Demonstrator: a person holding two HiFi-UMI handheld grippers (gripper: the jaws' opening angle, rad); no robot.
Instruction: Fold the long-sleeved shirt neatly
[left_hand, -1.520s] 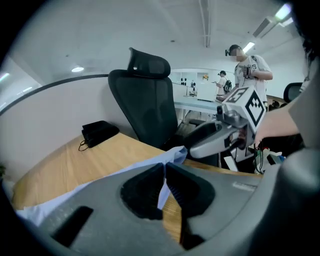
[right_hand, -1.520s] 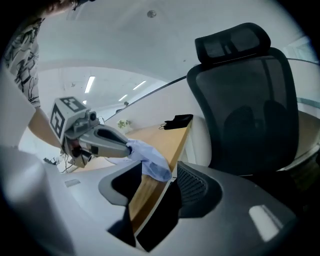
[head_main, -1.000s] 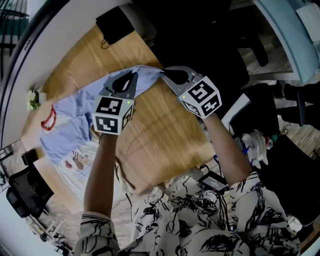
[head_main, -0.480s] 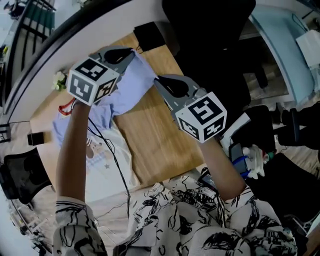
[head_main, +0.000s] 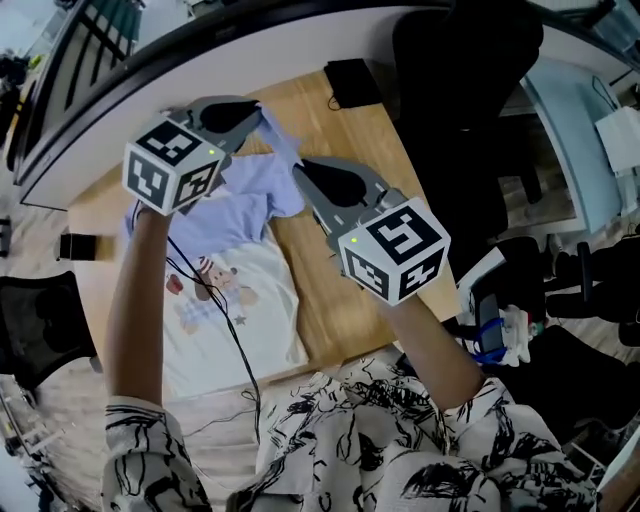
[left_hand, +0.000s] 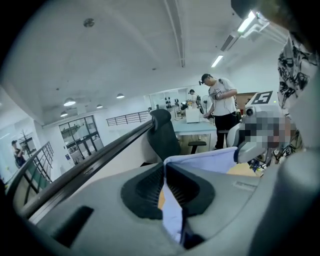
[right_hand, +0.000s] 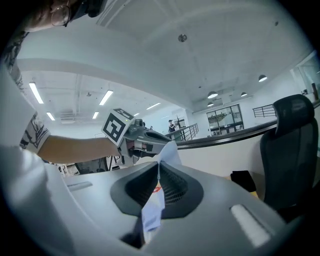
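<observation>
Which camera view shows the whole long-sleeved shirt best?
The head view: the shirt shows there nearly whole, blue top and white printed body. Each gripper view shows only a strip of its cloth pinched between the jaws.

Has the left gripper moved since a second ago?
Yes. The left gripper, shut on the shirt, has risen and gone toward the far edge of the table, away from its middle.

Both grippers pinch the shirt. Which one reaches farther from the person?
The left gripper, at the head view's upper left; the right gripper pinches the shirt lower, nearer the person.
</observation>
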